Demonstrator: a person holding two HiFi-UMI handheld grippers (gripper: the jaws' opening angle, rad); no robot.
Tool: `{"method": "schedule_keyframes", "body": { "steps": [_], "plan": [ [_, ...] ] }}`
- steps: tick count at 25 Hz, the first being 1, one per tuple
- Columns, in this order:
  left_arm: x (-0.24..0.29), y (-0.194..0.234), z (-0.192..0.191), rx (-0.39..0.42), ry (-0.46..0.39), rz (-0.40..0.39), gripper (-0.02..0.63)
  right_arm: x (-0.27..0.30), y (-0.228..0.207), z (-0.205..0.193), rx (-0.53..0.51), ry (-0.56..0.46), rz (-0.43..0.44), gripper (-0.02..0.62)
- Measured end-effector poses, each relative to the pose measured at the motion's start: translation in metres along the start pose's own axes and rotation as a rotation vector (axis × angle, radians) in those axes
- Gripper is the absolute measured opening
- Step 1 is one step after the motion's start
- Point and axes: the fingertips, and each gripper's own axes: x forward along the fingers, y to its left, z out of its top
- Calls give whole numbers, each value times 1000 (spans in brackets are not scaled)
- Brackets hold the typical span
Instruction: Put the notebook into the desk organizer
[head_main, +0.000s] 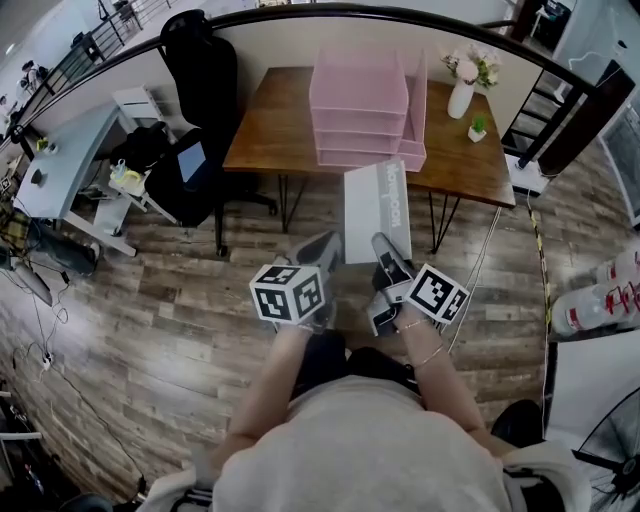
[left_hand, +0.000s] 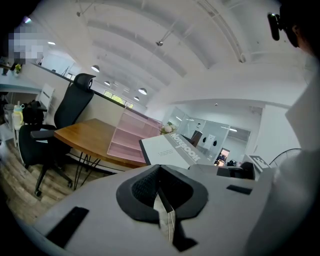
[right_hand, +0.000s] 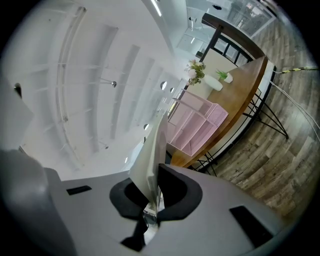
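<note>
Here the desk (head_main: 265, 130) is seen ahead; the pink organizer (head_main: 360, 100) is stood on it with its shelves open toward the person, so that a flat thing can be slid in; the notebook (head_main: 377, 205) is held in the air short of the desk, not yet in the organizer; its near edge is clamped by the right gripper (head_main: 387, 250), likely so that the far edge leads into a shelf; the left gripper (head_main: 320, 245) is held just beside, jaws pressed together on nothing, presumably kept free for steadying
</note>
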Motion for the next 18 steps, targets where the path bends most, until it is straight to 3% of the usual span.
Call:
{"method": "schedule_keyframes", "body": {
  "steps": [9,18],
  "plan": [
    [30,19,13,1,24,-7,3,30,-10,12,34,-3,4,18],
    [71,41,43,7,18,-47,3,69,-13,50,33,-61,23,18]
  ]
}}
